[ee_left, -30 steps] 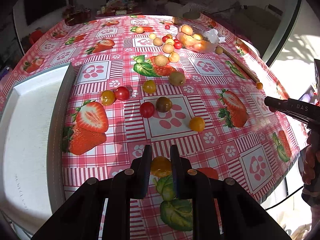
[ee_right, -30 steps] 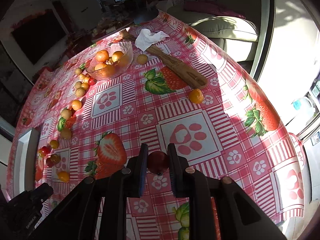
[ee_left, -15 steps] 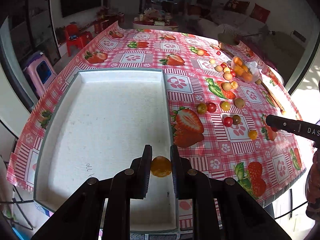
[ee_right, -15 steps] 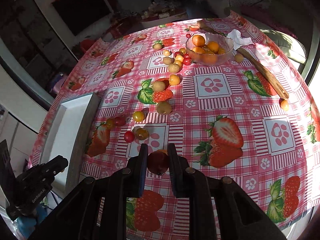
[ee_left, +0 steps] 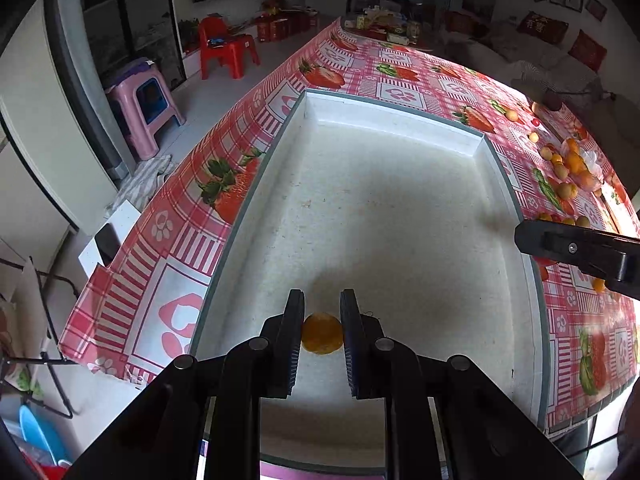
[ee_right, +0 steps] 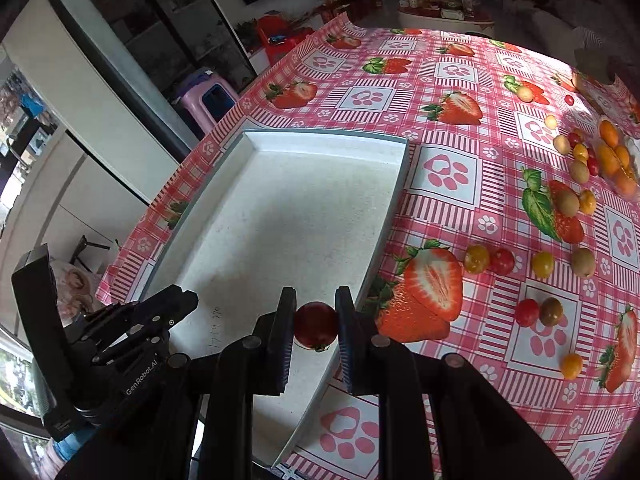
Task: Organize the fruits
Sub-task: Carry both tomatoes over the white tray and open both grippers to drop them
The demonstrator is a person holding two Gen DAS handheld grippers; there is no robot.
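My left gripper point(ee_left: 321, 312) is shut on a yellow-orange tomato point(ee_left: 322, 333) and holds it over the near part of the white tray point(ee_left: 392, 120). My right gripper point(ee_right: 316, 308) is shut on a red tomato point(ee_right: 315, 324) above the tray's point(ee_right: 320, 136) right wall near its front. The right gripper shows at the right edge of the left wrist view point(ee_left: 576, 248). The left gripper shows at the lower left of the right wrist view point(ee_right: 132, 328). The tray holds no fruit.
Several loose red, yellow and brownish fruits point(ee_right: 500, 260) lie on the strawberry tablecloth point(ee_right: 440, 184) right of the tray. A clear bowl of oranges point(ee_right: 616, 160) stands at the far right. A pink stool point(ee_left: 142, 100) and red chair point(ee_left: 224, 46) stand beyond the table's left edge.
Both grippers have swung left with their tomatoes. The left one has moved from the tray's right wall to over its floor; the right one has moved from the tablecloth to the tray's right wall.
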